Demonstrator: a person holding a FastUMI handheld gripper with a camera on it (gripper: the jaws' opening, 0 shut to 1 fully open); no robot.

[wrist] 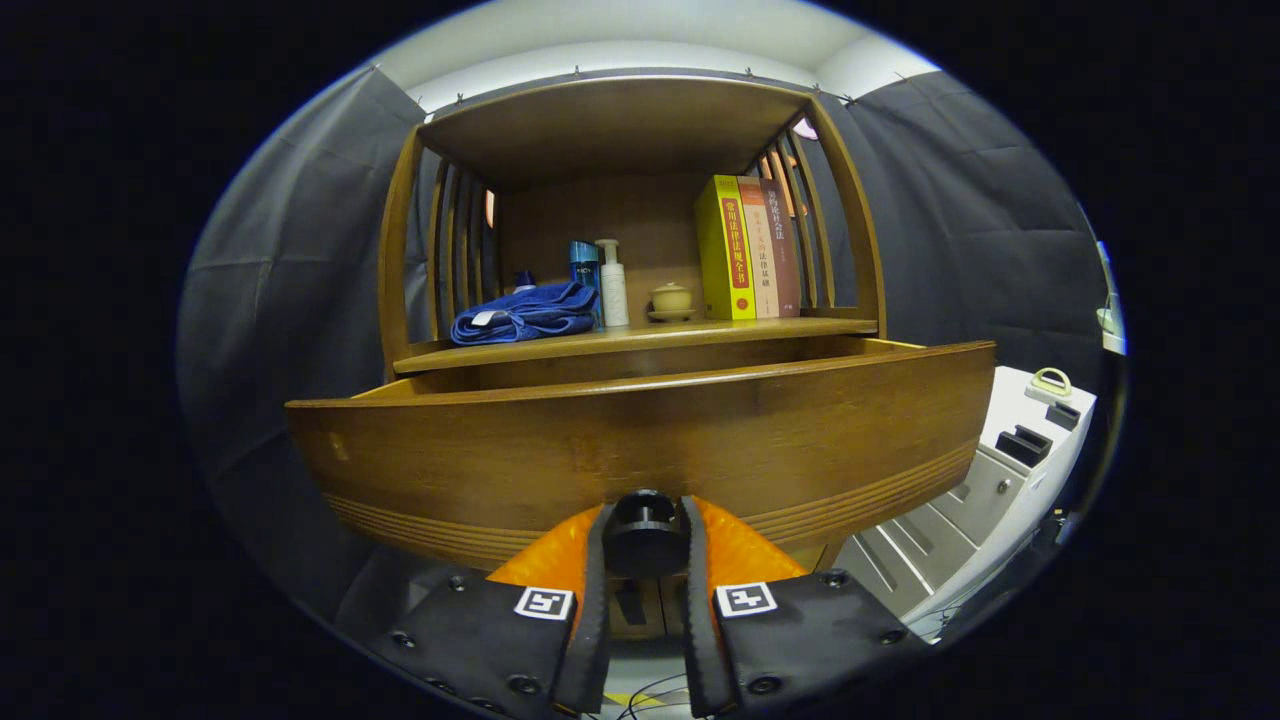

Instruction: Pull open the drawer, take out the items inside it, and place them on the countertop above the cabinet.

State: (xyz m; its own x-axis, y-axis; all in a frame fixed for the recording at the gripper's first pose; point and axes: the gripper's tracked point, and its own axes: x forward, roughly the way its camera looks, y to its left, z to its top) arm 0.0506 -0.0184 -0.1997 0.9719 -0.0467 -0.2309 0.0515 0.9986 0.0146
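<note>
Gripping the round black knob (645, 532) on the drawer (640, 455), the gripper (645, 570) has both fingers closed against the knob's sides, which sits squarely between them. The drawer is the landmark for everything else: its curved wooden front, with fine grooved lines along the lower edge, stands pulled out from the cabinet, and its inside is hidden behind the front panel.

Just above the drawer runs the wooden countertop (640, 335), roofed by a shelf frame with slatted sides. On it, above the drawer's left half, lies a folded blue towel (525, 312). Beside the towel stand a blue bottle (584, 265) and a white pump bottle (612, 283), touching or nearly so. Above the drawer's middle sits a small lidded cream jar (671, 298) on a saucer. Above its right half, three upright books (750, 248) lean together, the nearest yellow.

Dark grey cloth walls hang behind and to both sides of the drawer. Right of and below it stands a white cabinet unit (985, 500) carrying small dark objects.
</note>
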